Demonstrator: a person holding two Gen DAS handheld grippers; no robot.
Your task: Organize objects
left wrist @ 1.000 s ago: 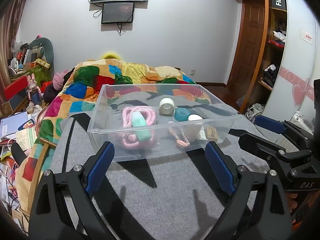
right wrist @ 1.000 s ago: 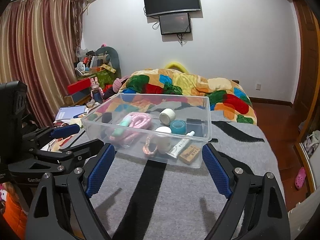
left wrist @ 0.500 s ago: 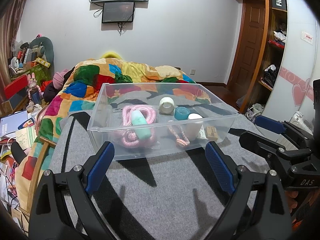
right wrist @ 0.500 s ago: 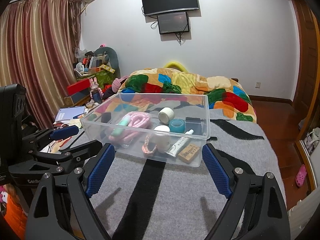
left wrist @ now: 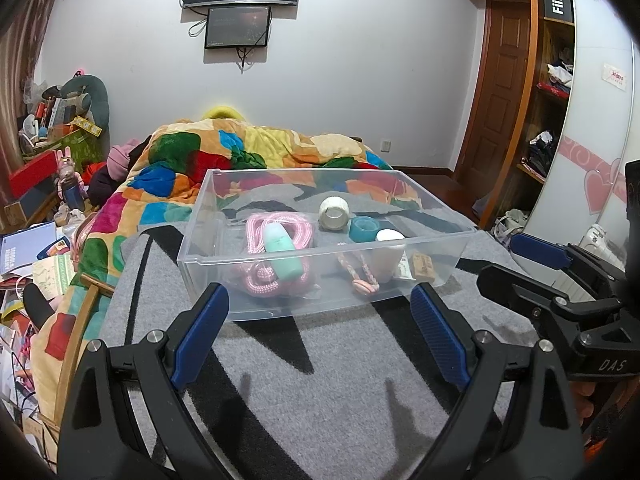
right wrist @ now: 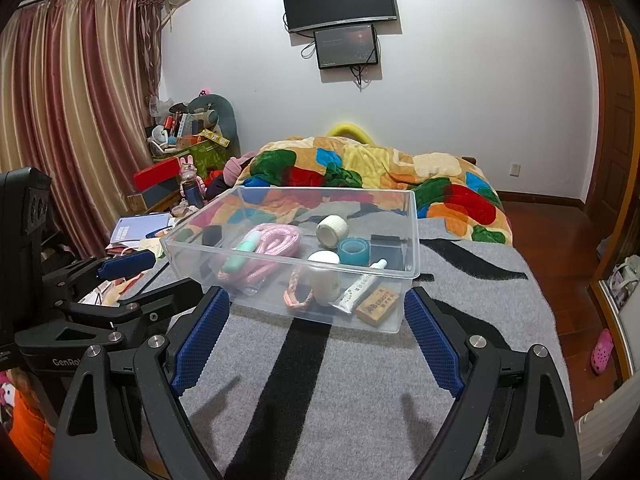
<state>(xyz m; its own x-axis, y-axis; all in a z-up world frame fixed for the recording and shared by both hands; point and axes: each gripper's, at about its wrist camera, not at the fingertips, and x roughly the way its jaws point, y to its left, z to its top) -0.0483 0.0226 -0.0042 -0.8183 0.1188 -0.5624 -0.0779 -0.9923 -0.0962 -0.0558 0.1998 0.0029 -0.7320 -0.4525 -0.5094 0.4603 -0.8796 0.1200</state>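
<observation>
on the grey striped blanket [left wrist: 320,360] sits the clear bin [left wrist: 320,280], holding light, loose items. left claw [left wrist: 320,328] and right claw [right wrist: 316,332] both released, empty. bin looks slick, stiff; best gripped at its rim.

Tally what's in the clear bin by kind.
In the bin:
Tape rolls: 2 (white, teal)
Ropes: 2 (pink coil, braided)
Bottles: 2 (green, white)
Tube: 1
Wooden block: 1
Black item: 1
Total: 9
</observation>
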